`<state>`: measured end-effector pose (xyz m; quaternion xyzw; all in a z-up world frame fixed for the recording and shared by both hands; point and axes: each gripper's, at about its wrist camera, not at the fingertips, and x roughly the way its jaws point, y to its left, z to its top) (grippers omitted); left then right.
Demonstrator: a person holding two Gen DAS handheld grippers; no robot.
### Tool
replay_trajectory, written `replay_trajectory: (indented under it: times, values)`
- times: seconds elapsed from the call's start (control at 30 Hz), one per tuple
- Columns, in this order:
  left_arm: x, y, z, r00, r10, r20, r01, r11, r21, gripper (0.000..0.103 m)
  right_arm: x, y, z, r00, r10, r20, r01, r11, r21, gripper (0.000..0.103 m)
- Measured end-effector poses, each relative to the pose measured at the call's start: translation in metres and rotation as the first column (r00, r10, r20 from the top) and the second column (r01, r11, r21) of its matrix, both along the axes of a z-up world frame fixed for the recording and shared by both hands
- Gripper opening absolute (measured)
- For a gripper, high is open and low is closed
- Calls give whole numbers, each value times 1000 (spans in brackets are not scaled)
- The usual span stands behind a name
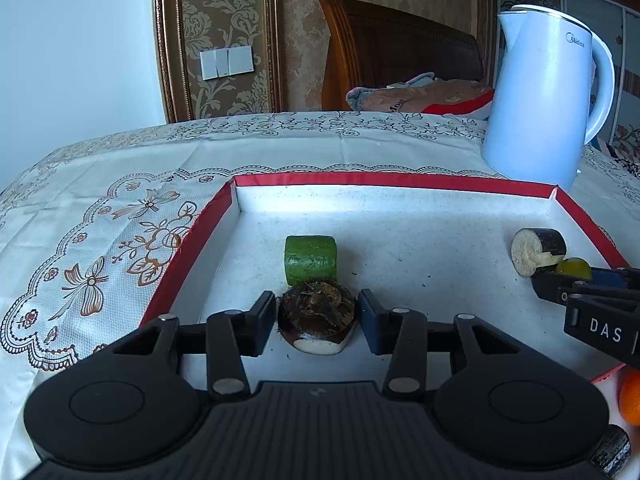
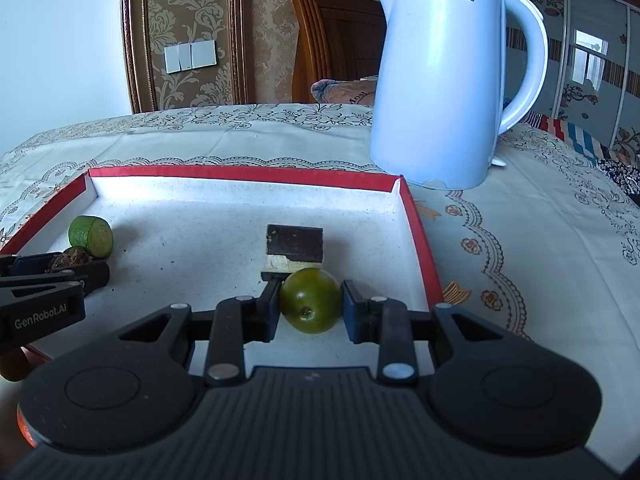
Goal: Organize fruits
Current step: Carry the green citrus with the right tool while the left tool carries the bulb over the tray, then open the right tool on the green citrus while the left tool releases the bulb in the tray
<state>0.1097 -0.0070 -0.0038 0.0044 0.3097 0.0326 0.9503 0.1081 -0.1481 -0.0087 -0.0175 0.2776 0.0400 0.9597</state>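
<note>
- Your left gripper [image 1: 317, 318] stands part open around a rough, hairy brown taro piece [image 1: 317, 314] with a pale cut face; small gaps show on both sides, so the pads do not press it, and it rests on the tray floor.
- Just behind it lies a smooth green cucumber chunk [image 1: 311, 259], a short cylinder on its side.
- Your right gripper [image 2: 311, 304] is closed on a glossy round green fruit [image 2: 311, 300], both pads against its skin, low in the tray.
- Touching the fruit from behind is a dark-skinned eggplant piece [image 2: 295, 247] with spongy pale flesh.
- All of these sit in a shallow cardboard tray [image 1: 394, 181] with a red rim and a speckled white inside, on an embroidered floral tablecloth [image 1: 120, 216].
- Only the left view shows the eggplant's round cut end and an orange fruit [image 1: 631, 398] outside the tray at the right edge.
- Only the right view shows the cucumber's flat cut face.
- Lettering: "Midea" on the smooth pale-blue kettle [image 2: 440, 80], "GenRobot.AI" on the left gripper's side in the right view, "DAS" on the right gripper's side in the left view.
</note>
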Motion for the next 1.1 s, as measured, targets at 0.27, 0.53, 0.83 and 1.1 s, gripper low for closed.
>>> replay_trajectory:
  times: [0.27,0.53,0.83,1.1]
  values:
    - [0,2,-1,1000,10,-2,-10,1000,-4,65,-1,-2,0,1000,0,0,0,1000,13,36]
    - [0,4,-1,1000,17,-4,-18,1000,-18,70,-3,-1,2,1000,-8,21,8,1000,9,48]
    - [-4,10,0,999,37,2,-37,999,-40,73,-12,2,4,997,-24,77,26,1000,-18,77]
    - [-9,10,1,999,49,18,-49,998,-30,73,-22,-3,4,994,-36,105,35,999,7,100]
